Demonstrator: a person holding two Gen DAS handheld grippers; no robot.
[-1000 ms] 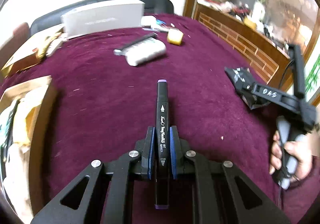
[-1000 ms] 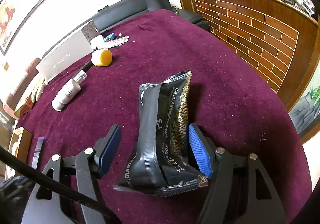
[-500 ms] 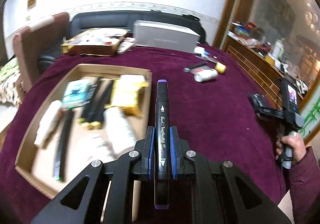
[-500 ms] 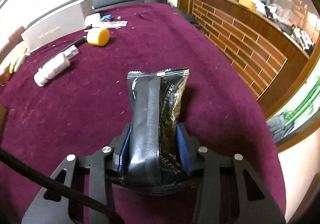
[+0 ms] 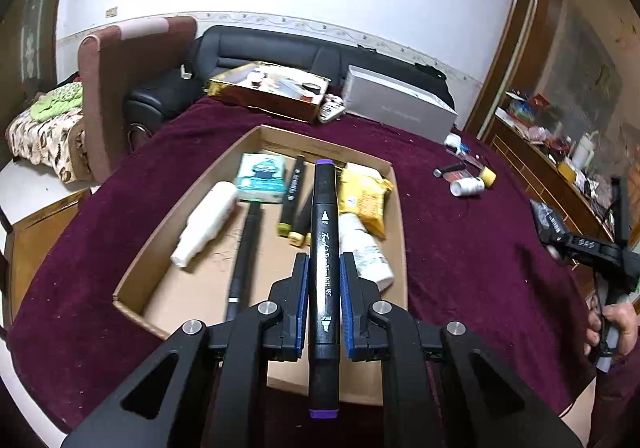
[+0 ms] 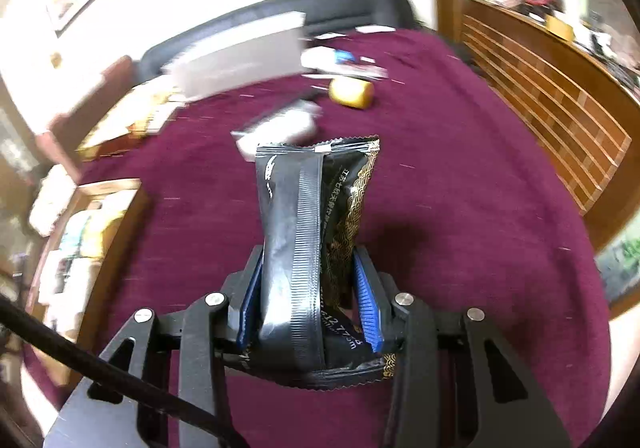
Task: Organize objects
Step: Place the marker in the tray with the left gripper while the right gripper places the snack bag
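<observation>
- Two grippers are in your hands, and both carry something.
- Your left gripper [image 5: 324, 288] is clenched on a black marker [image 5: 325, 248] with purple ends; the blue pads press it on both sides, and it points forward along the fingers.
- This marker hangs above the cardboard box [image 5: 400, 232], over its right half.
- In the box you see a white bottle [image 5: 206, 222], a blue tissue pack [image 5: 262, 176], a yellow packet [image 5: 364, 200], other markers [image 5: 292, 192] and a long black pen [image 5: 244, 252], all lying flat.
- Your right gripper [image 6: 310, 296] is grasping a black snack packet [image 6: 304, 216] with gold pattern; its jaws have just been closing, and the packet is squeezed narrow between the pads.
- This packet stands up from the fingers, above the dark red tablecloth [image 6: 460, 188], well apart from the box at the left edge.
- On the cloth beyond the packet lie a yellow cap [image 6: 352, 92] and a white tube [image 6: 280, 126], both blurred.
- From the left view, your right hand [image 5: 612, 328] shows at the right edge.
</observation>
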